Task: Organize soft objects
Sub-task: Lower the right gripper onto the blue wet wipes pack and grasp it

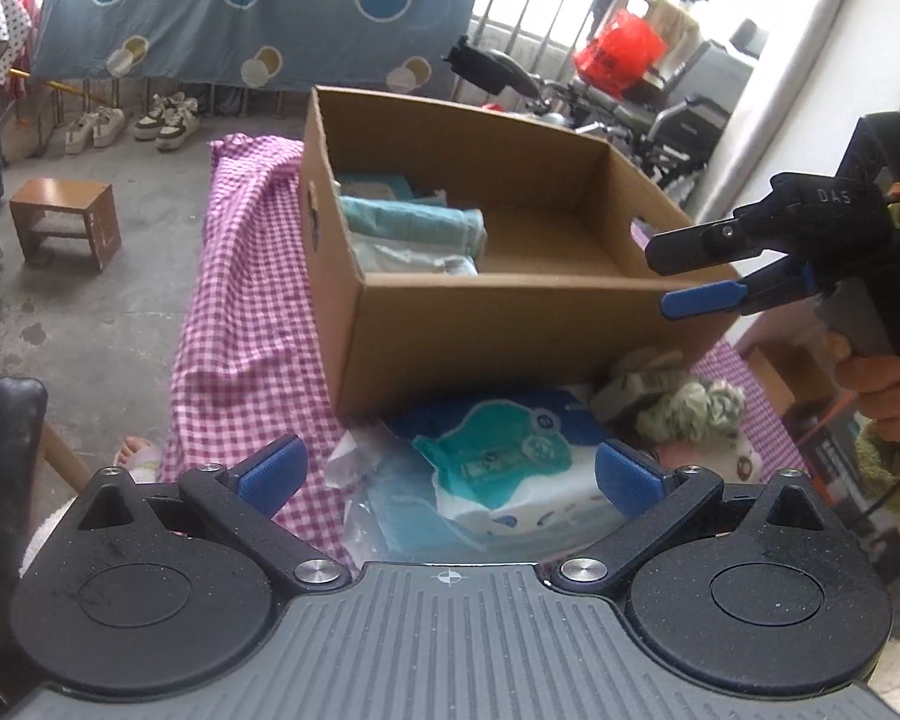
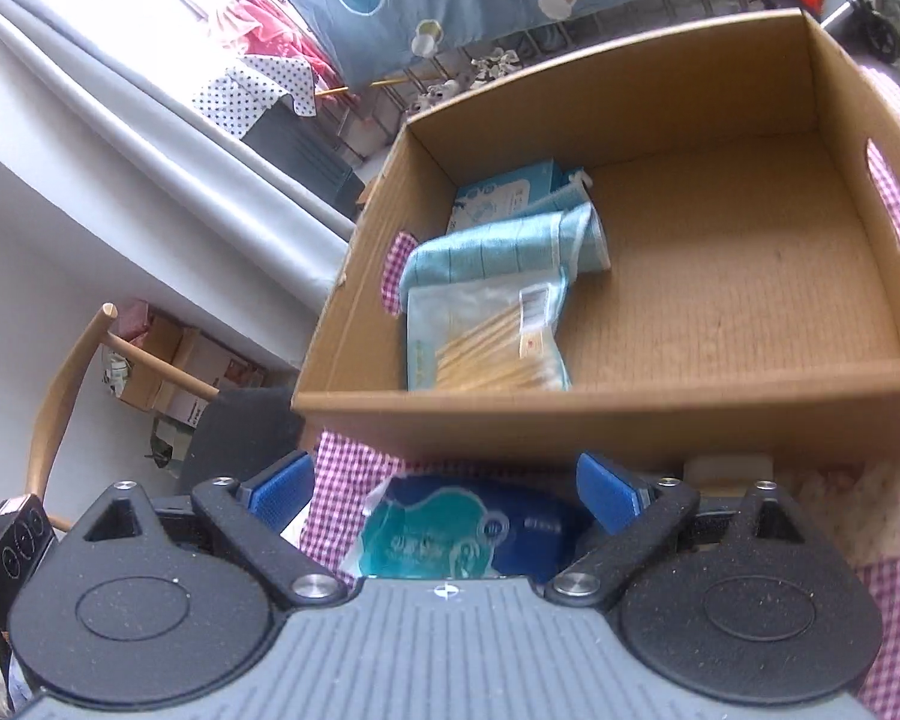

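Your cardboard box (image 1: 510, 324) hides the far end of the blue wipes pack (image 1: 510, 450). In the right wrist view that pack's lettering blurs, and the claw body covers its near part. Box wall conceals the lowest folded cloth (image 1: 414, 258).

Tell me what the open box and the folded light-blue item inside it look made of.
The box looks like plain brown corrugated cardboard: matte, with fine ribbing across its floor and cut-out handle holes. The folded light-blue item looks like soft woven cloth, probably a towel: limp rounded folds and faint stitched lines.
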A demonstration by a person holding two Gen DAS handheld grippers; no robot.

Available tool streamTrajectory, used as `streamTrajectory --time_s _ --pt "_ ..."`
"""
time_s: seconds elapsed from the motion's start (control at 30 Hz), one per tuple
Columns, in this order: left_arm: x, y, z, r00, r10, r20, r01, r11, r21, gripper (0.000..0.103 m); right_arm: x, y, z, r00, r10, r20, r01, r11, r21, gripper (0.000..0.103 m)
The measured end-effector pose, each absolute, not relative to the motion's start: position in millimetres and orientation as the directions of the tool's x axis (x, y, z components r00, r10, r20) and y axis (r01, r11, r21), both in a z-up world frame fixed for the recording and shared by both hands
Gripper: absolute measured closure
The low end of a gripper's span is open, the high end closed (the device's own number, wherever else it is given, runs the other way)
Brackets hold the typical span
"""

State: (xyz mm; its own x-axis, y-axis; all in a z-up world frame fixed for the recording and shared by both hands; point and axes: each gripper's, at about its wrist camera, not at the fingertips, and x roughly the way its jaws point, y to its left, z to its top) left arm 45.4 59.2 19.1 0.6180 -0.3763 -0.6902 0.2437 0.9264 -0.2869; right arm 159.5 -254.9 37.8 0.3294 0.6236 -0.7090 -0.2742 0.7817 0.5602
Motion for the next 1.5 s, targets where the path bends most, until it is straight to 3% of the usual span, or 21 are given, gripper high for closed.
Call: streamTrajectory --time_s 0.17,0.4,0.7,0.93,1.13,1.5 --pt "45.8 31.0 -3.3 0.557 -0.39 -0.733 0.32 0.916 -0.243 0.002 139.2 -243.1 0.1 0.298 0.58 -0.758 -0.233 0.814 0.531 0.02" --pt "55.0 11.6 -23.3 0.513 -0.393 -0.763 0.37 0.903 -0.217 0.008 122.2 -215.2 -4.1 0.403 0.42 -0.814 -0.317 0.898 0.306 0.026" --pt "69.3 11.7 -38.1 0.463 -0.442 -0.768 0.379 0.882 -0.279 0.018 133.9 -196.4 -14.4 0.332 0.337 -0.881 -0.331 0.916 0.226 0.029" --pt "73.4 8.7 -45.3 0.42 -0.493 -0.762 0.415 0.851 -0.322 0.022 152.3 -190.1 -30.0 0.228 0.379 -0.897 -0.312 0.901 0.301 0.027" --pt "66.5 21.5 -39.0 0.446 -0.465 -0.765 0.384 0.871 -0.305 0.02 144.9 -175.6 -23.5 0.224 0.452 -0.863 -0.359 0.862 0.358 0.028" --pt "69.6 28.0 -43.9 0.452 -0.457 -0.766 0.36 0.879 -0.311 0.02 151.7 -183.0 -35.8 0.23 0.454 -0.861 -0.305 0.874 0.379 0.029"
